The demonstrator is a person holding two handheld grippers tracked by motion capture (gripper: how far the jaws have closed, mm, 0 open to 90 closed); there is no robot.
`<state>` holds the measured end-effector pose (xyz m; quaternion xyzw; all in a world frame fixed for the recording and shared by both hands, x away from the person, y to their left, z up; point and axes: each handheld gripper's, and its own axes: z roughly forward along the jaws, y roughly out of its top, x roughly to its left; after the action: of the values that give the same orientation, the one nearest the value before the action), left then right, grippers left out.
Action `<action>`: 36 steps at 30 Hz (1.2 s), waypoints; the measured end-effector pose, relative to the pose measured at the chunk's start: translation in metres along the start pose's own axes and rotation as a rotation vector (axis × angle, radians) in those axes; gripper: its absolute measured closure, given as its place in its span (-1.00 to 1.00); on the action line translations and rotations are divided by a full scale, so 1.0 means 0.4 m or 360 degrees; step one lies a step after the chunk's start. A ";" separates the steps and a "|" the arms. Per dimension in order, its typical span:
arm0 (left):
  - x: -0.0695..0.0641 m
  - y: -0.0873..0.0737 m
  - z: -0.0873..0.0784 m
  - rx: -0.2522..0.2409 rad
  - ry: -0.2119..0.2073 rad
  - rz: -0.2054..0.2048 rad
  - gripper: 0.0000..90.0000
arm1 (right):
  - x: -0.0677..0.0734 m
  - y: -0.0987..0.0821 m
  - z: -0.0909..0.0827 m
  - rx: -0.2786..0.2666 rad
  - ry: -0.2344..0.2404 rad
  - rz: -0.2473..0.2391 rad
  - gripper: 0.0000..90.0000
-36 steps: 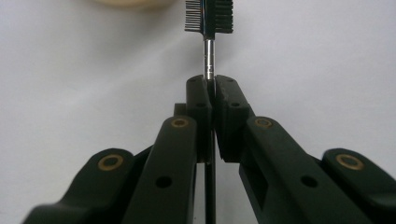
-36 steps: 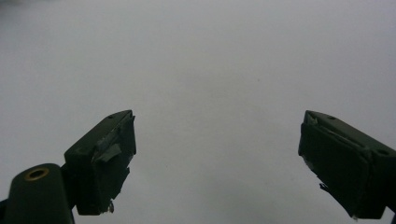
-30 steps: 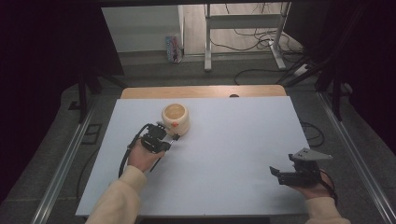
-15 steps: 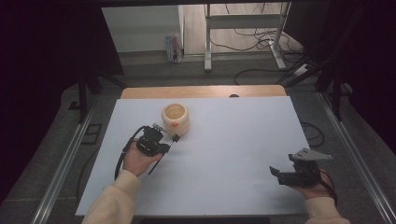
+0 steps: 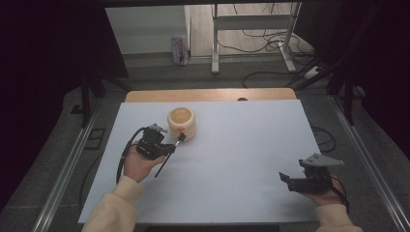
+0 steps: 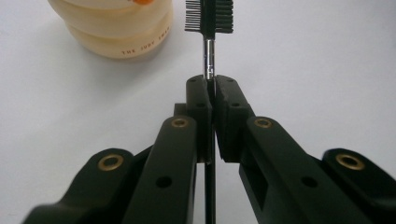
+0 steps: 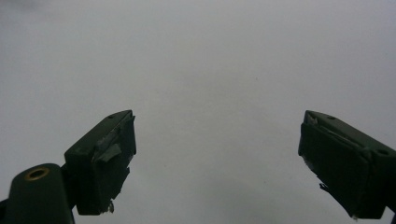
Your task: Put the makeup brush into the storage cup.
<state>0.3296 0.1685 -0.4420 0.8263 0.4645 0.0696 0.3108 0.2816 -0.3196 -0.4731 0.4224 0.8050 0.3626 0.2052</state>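
Brush (image 6: pixel 208 18): small comb-like head with short black bristles on a thin metal neck and a slim black handle. In the high view it lies slanted, head toward 1 o'clock just beside the cup (image 5: pixel 182 123), handle trailing toward 7 o'clock past the hand.

Left gripper (image 6: pixel 211 86): jaws pressed together on the brush, clamping it at the neck just below the head. Grip sits on the narrowest part.

Handling, judged: very light, stiff along its length, bristles fine and easily bent. Metal neck looks smooth, so it may swivel or slip between the pads if the head meets resistance. A hold lower, on the wider handle, would likely be steadier.

Cup: pale, ribbed, open at the top, standing upright on the white table (image 5: pixel 241 159) at about 11 o'clock from centre.

Right gripper (image 5: pixel 305 180): at 4 o'clock near the table's edge, jaws wide apart, nothing between them.
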 end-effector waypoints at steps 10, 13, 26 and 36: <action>0.014 -0.007 -0.026 -0.0100 -0.0022 -0.0038 0.91 | 0.000 0.000 0.000 0.0002 -0.0002 -0.0001 -0.75; 0.017 -0.008 -0.032 -0.0131 -0.0025 -0.0051 0.91 | 0.000 0.000 0.000 0.0002 -0.0002 -0.0001 -0.75; 0.019 -0.005 -0.059 -0.0251 -0.0037 -0.0075 0.91 | 0.000 0.000 0.001 0.0003 -0.0001 -0.0003 -0.75; 0.020 0.003 -0.081 -0.0313 -0.0042 -0.0072 0.91 | 0.001 0.000 0.002 0.0004 0.0003 -0.0007 -0.75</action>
<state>0.3219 0.1893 -0.4172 0.7819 0.4700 0.0970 0.3980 0.2817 -0.3191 -0.4737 0.4207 0.8065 0.3615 0.2047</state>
